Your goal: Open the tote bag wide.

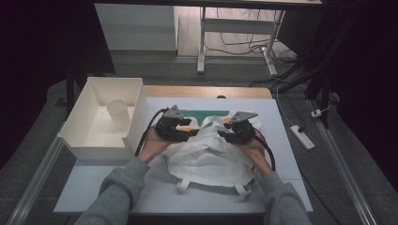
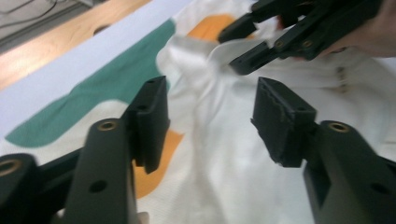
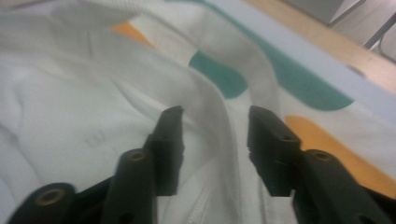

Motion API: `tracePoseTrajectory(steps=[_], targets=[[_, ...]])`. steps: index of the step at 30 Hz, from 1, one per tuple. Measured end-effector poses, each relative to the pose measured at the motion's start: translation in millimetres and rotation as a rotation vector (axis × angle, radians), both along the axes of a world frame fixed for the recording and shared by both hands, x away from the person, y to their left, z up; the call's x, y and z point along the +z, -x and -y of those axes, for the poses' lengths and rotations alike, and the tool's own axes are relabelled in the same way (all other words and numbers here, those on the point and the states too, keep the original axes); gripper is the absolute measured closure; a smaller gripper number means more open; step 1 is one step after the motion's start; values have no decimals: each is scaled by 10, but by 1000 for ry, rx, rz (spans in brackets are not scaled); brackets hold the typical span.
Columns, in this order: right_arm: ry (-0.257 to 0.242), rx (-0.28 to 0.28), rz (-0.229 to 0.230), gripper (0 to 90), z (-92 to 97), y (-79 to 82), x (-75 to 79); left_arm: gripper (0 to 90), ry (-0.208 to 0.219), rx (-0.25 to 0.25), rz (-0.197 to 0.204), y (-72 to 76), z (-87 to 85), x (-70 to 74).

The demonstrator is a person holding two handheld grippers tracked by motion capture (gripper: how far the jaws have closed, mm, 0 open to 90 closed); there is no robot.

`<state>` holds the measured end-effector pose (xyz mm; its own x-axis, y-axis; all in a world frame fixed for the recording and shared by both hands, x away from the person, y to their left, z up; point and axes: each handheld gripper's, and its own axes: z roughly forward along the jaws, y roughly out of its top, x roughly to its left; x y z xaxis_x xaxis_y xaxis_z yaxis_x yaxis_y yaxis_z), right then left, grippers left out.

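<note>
Count on the surface

Two tools, left and right; one white garment; one box; one cup inside it; one mat.

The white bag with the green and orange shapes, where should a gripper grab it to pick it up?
Probably by a strap. On the white bag two looped straps stick out flat at the near edge, thin enough for the jaws. Come from the person's side, low along the table. The left gripper and right gripper stand open above the cloth, holding nothing.
</note>
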<state>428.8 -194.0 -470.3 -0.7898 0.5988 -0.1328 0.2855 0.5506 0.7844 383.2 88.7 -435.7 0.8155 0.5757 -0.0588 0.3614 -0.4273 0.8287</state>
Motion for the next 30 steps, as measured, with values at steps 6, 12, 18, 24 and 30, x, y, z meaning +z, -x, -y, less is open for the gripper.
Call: tracePoseTrajectory(steps=[6,12,18,24,30], targets=[[-67,6,24,457,50,110,171,423,-45,-88,11,147,172,48],[-86,23,17,449,91,195,227,419,-87,-125,-12,158,362,-40],[-100,30,13,440,123,257,235,415,-123,-131,-45,106,459,-158],[-95,33,1,438,135,335,188,417,-167,-129,-76,35,536,-293],[-107,61,16,438,119,508,267,516,-194,-119,-80,4,620,-367]])
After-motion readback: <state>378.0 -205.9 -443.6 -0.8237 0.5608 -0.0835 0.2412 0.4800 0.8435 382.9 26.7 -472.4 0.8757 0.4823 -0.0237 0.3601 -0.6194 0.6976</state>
